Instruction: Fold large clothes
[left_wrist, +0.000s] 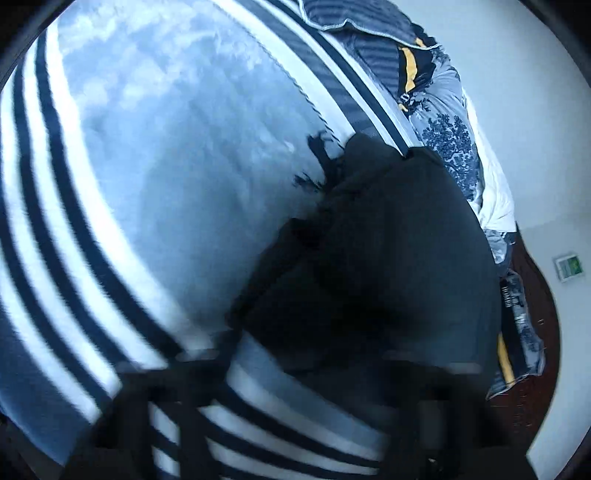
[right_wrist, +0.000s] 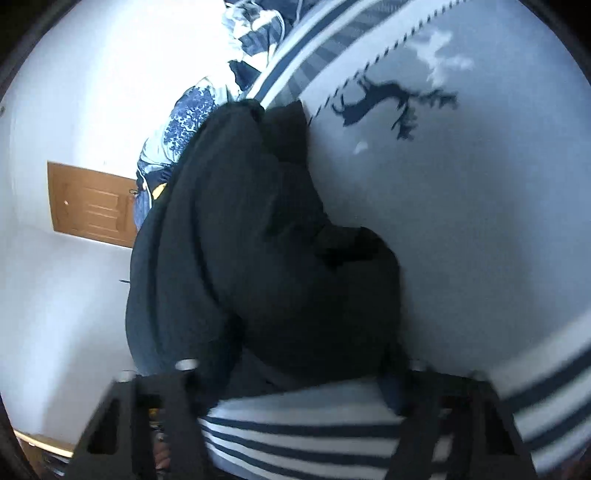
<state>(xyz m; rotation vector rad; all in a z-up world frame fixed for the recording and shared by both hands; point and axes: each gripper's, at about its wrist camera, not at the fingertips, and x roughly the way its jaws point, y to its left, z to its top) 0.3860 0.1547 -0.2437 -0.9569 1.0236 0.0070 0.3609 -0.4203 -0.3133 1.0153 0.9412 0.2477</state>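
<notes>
A dark, near-black garment (left_wrist: 399, 266) lies bunched on a pale blue bedspread with navy and white stripes (left_wrist: 155, 177). In the left wrist view it fills the lower right, just ahead of my left gripper (left_wrist: 306, 373), whose blurred black fingers (left_wrist: 177, 398) stand wide apart with nothing between them. In the right wrist view the garment (right_wrist: 258, 251) lies heaped in the middle, directly in front of my right gripper (right_wrist: 299, 376). Its fingers (right_wrist: 166, 406) are spread wide over the striped bedspread (right_wrist: 480, 221), and the garment's near edge lies between them.
A blue-and-white floral quilt (left_wrist: 454, 147) is piled along the far side of the bed, also in the right wrist view (right_wrist: 188, 122). A white wall with a switch plate (left_wrist: 569, 267) lies beyond. A wooden door (right_wrist: 92, 203) shows at the left. A dark deer print (right_wrist: 384, 99) marks the bedspread.
</notes>
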